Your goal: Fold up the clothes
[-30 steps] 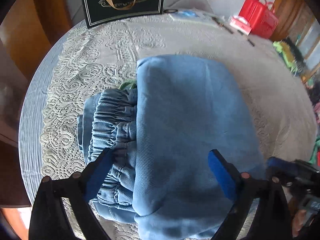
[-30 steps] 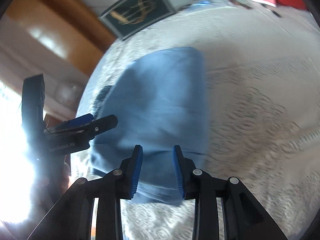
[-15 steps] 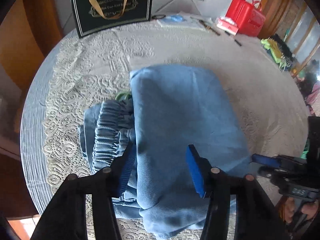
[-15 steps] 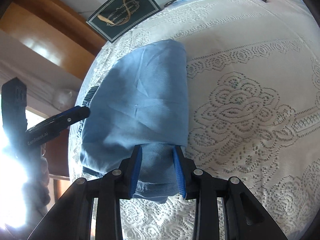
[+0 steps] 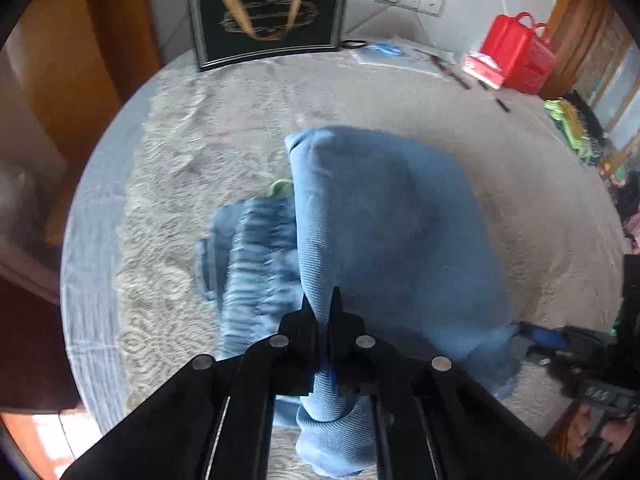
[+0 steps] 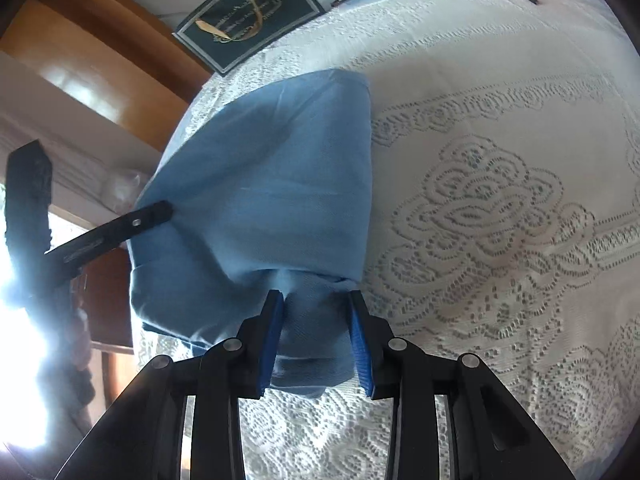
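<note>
Blue garment point(image 5: 384, 232), perhaps trousers, motion-blurred

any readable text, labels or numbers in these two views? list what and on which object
Nothing fully legible.
Black gift bag: gold ornate lettering, too blurred to read.
Left hand-held gripper: small white marking on its finger, too small to read.
Right hand-held gripper: white marking on its body, maybe "DAS", not certain.
Red and white box: print too blurred to read.
Blue garment: no text visible.

Lace-covered table point(image 6: 500, 128) — blue garment point(image 6: 272, 168)
</note>
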A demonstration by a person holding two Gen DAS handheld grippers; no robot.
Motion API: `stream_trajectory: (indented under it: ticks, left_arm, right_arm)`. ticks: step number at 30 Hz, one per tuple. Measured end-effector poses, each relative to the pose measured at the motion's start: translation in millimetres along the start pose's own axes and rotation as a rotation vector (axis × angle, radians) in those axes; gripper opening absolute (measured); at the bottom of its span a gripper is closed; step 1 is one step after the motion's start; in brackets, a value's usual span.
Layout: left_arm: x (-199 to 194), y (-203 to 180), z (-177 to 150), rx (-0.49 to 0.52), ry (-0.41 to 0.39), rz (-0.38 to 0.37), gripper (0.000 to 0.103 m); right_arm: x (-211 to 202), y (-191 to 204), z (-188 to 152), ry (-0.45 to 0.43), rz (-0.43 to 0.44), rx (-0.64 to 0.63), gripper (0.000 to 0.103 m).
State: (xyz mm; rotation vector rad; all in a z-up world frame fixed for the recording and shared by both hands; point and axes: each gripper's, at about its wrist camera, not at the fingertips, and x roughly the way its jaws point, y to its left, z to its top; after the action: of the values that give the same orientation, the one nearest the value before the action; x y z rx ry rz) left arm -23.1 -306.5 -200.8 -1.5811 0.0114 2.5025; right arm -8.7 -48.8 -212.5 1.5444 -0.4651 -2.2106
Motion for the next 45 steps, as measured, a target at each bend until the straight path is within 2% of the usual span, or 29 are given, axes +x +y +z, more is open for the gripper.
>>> stream_trajectory:
  ticks: [3, 5, 7, 8, 9, 11, 13, 15, 16, 18, 20, 23, 26, 28, 29, 30, 35, 37, 40, 41, 44, 45]
  left_arm:
    - [21.9, 20.6, -10.2, -0.062, 0.058, 0.014, 0.008]
    - [13.5, 20.1, -8.1, -0.066, 0.045, -0.012, 0.01]
    - [-8.4, 15.5, -0.1, -0.057, 0.006, -0.028, 0.014]
    - [-19.4, 13.3, 4.2, -0.051, -0.02, -0.035, 0.024]
    - [-27.4, 9.8, 8.9, -0.042, -0.046, -0.046, 0.051]
    - [-36.8, 3.7, 15.9, -0.034, -0.09, -0.074, 0.09]
    - [-27.8, -6.9, 14.2, -0.003, -0.077, -0.112, 0.09]
    - [-7.4, -18.6, 8.5, 0.038, -0.02, -0.122, 0.082]
    - [6.2, -21.5, 4.3, 0.06, 0.016, -0.092, 0.081]
    - [37.3, -15.9, -10.9, 0.095, 0.096, 0.07, 0.08]
    - [53.9, 0.5, -21.0, 0.059, 0.13, 0.07, 0.084]
    - [41.2, 13.4, -13.4, -0.007, 0.112, 0.022, 0.087]
    - [16.7, 17.8, 5.3, -0.05, 0.027, -0.009, 0.088]
    - [11.1, 16.6, 18.4, -0.051, -0.019, -0.014, 0.098]
    - [15.7, 14.1, 22.6, -0.04, -0.016, -0.001, 0.103]
    - [20.2, 11.6, 26.6, -0.029, -0.011, 0.011, 0.103]
    - [68.7, 2.9, 29.3, 0.012, 0.117, 0.099, 0.103]
    - [88.7, 7.3, 24.6, -0.025, 0.171, 0.066, 0.103]
    - [79.9, 15.5, 26.8, -0.05, 0.158, 0.021, 0.103]
    - [74.7, 17.4, 26.5, -0.051, 0.162, 0.014, 0.103]
    - [37.6, 25.8, 15.0, -0.051, 0.085, 0.018, 0.103]
    - [29.2, 29.4, 9.9, -0.063, 0.069, 0.01, 0.103]
  right_arm:
    - [6.7, 8.2, 1.6, 0.023, 0.009, -0.026, 0.033]
    - [11.7, 15.6, 2.0, 0.045, -0.013, -0.056, 0.033]
    - [8.0, 22.8, 3.5, 0.025, -0.038, -0.084, 0.033]
    - [1.5, 26.7, 5.2, -0.005, -0.024, -0.094, 0.033]
    - [-5.0, 30.7, 6.9, -0.035, -0.011, -0.105, 0.033]
    - [-13.0, 39.2, 12.5, -0.077, 0.032, -0.135, 0.034]
    - [-7.2, 42.1, 17.1, -0.067, 0.019, -0.15, 0.034]
    - [8.6, 38.4, 19.1, -0.018, -0.015, -0.138, 0.034]
    - [8.9, 31.8, 14.1, 0.016, -0.018, -0.13, 0.034]
    - [19.7, 28.7, 3.1, 0.093, -0.032, -0.144, 0.034]
    - [23.2, 24.1, -10.8, 0.163, -0.032, -0.165, 0.033]
    - [13.2, 18.2, -11.2, 0.197, 0.001, -0.154, 0.032]
    - [-4.4, 16.2, 8.4, 0.131, -0.012, -0.139, 0.034]
    - [-8.7, 14.7, 32.6, 0.066, -0.046, -0.133, 0.037]
    - [-10.8, 13.9, 44.7, 0.033, -0.063, -0.131, 0.04]
    - [-11.1, 13.4, 56.3, 0.007, -0.076, -0.128, 0.044]
    - [26.4, 11.2, 100.0, 0.008, -0.102, -0.13, 0.044]
    - [54.4, 9.9, 116.4, 0.038, -0.139, -0.122, 0.044]
    - [76.8, 5.6, 136.4, 0.054, -0.187, -0.089, 0.045]
    - [69.8, 5.8, 140.0, 0.038, -0.188, -0.074, 0.045]
    - [36.5, 10.4, 132.8, -0.012, -0.143, -0.068, 0.046]
    - [22.7, 11.9, 126.8, -0.029, -0.12, -0.07, 0.05]
